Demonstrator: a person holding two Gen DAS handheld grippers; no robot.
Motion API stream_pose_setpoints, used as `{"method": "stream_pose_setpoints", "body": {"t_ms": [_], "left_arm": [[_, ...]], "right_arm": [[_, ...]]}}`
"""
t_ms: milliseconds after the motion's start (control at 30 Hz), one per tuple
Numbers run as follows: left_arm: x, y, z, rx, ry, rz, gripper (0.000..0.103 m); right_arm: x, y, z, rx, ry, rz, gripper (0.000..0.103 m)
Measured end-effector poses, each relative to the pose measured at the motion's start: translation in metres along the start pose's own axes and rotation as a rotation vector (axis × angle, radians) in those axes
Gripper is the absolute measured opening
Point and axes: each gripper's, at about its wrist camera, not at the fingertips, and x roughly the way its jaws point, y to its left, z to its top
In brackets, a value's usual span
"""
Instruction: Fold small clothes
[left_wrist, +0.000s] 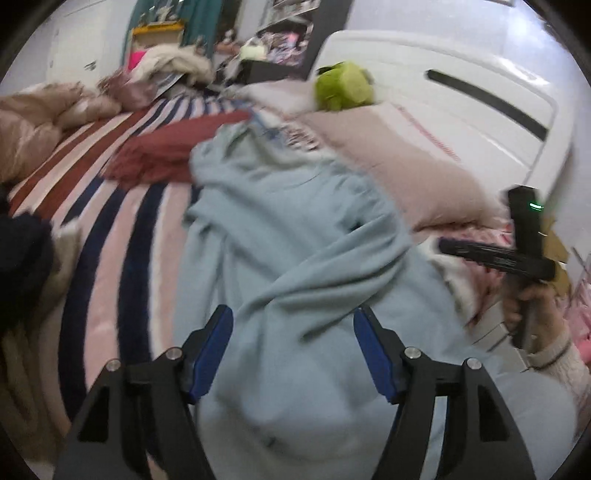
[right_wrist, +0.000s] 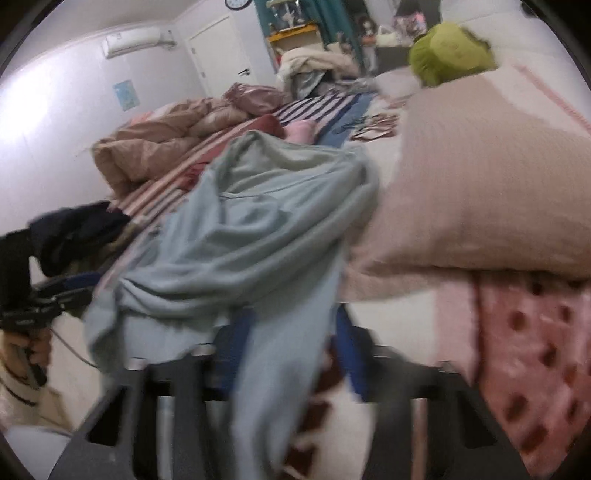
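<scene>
while the right tool (right_wrist: 291, 332) pinches it, the blue garment (left_wrist: 295, 229) stretches lengthwise away; left tool (left_wrist: 293, 354) gapes.

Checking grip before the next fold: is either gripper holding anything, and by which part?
The right gripper has a hanging fold of the light blue garment between its fingers; which part is unclear. The left gripper is open above the cloth, holding nothing.

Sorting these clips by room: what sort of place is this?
Most likely a bedroom: a bed with a striped cover, a pillow by a white headboard, and a rumpled duvet.
</scene>
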Motion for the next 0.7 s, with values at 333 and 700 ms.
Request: {"method": "stream_pose_setpoints", "body": {"t_ms": [333, 700], "left_arm": [[0.061, -0.057, 0.014, 0.185, 0.110, -0.099, 0.064], [0.065, -0.048, 0.024, 0.152, 0.070, -0.077, 0.054]], "right_arm": [[0.062, -0.024, 0.016, 0.316, 0.081, 0.225, 0.038], [0.055, 0.017, 0.074, 0.194, -0.003, 0.195, 0.001]]}}
